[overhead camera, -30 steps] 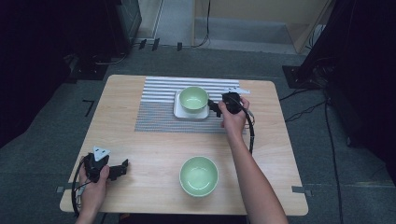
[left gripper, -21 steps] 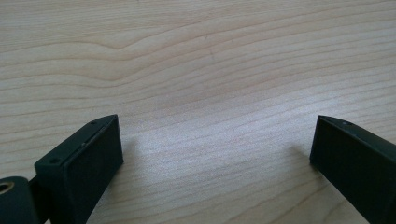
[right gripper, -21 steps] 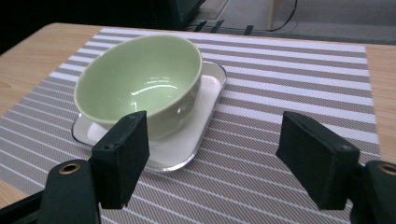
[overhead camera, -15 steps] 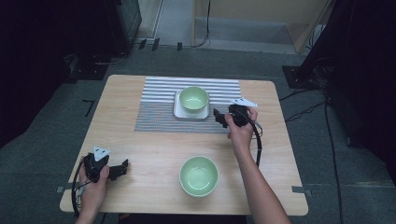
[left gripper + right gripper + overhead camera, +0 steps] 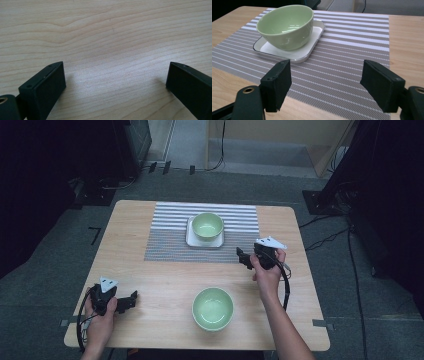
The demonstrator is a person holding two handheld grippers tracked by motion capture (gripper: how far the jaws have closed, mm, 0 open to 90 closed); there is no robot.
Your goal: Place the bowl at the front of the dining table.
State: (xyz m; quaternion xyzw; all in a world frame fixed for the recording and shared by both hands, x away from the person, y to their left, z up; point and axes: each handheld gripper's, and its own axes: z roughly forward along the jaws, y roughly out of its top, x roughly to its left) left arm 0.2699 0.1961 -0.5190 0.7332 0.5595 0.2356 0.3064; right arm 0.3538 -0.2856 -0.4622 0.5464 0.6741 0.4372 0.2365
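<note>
One wooden table (image 5: 165,285), striped mat (image 5: 170,240), grey floor (image 5: 45,270).

A pale green bowl (image 5: 207,225) is seen standing upright on a white square plate (image 5: 191,239) with rounded corners, which is laid on the striped grey-and-white placemat (image 5: 170,232) at the far middle of the wooden table. The bowl is glossy and appears empty, though part of its inside is hidden from the low right gripper view (image 5: 285,26). A second green bowl (image 5: 213,308), alike in colour and shape, is set upright and empty on bare wood near the front edge, well apart from the first.
</note>
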